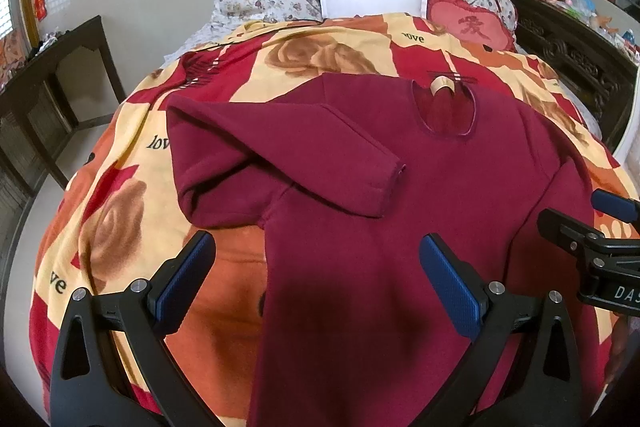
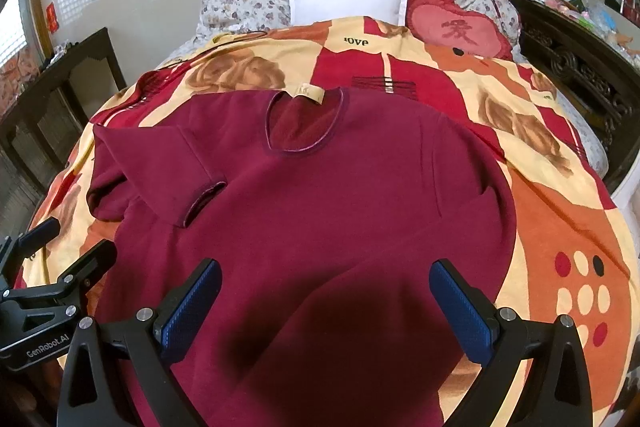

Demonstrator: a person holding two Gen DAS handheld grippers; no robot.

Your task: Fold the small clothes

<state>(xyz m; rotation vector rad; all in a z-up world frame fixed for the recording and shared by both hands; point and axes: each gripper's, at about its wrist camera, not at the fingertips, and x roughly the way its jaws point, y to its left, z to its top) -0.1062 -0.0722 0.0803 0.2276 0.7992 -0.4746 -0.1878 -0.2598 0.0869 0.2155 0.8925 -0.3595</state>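
Lying flat on a rose-print blanket (image 1: 120, 227), fleecy maroon sweater (image 1: 360, 207), both grippers' ribbed blue fingers (image 2: 192, 303) wide apart

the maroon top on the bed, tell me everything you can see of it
The maroon top is a soft, fleecy-looking garment lying flat, neckline away from the cameras, on the patterned blanket. It has a round neckline with a tan label. One sleeve is already folded across the chest; the other lies along its side. Neither open claw touches it.
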